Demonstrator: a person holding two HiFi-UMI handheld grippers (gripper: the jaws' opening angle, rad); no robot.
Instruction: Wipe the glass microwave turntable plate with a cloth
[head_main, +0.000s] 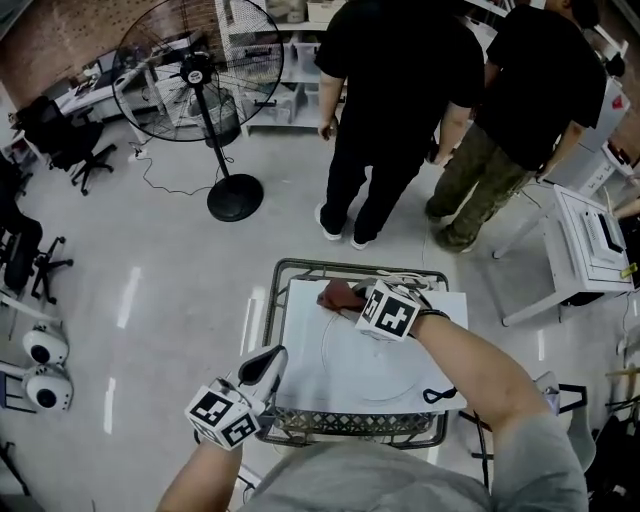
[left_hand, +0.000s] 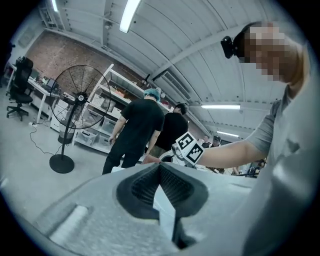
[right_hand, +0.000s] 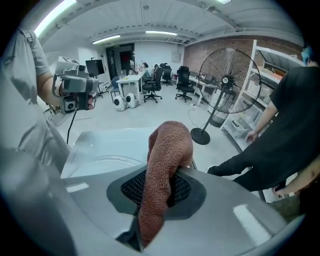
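Note:
The clear glass turntable plate (head_main: 390, 372) lies flat on a white board (head_main: 300, 390); its rim also shows in the right gripper view (right_hand: 107, 161). My right gripper (head_main: 358, 305) is shut on a reddish-brown cloth (head_main: 340, 297) at the plate's far left rim. In its own view the cloth (right_hand: 167, 145) bulges up from between the pads and hangs over them. My left gripper (head_main: 268, 365) hovers at the board's front left edge, off the plate, with its tips (left_hand: 160, 167) meeting and nothing seen between them.
The board rests on a wire cart (head_main: 300, 268). Two people in black tops (head_main: 390, 110) (head_main: 520, 110) stand just beyond it. A pedestal fan (head_main: 200, 70) stands at far left, a white table (head_main: 590, 240) at right, and office chairs along the left wall.

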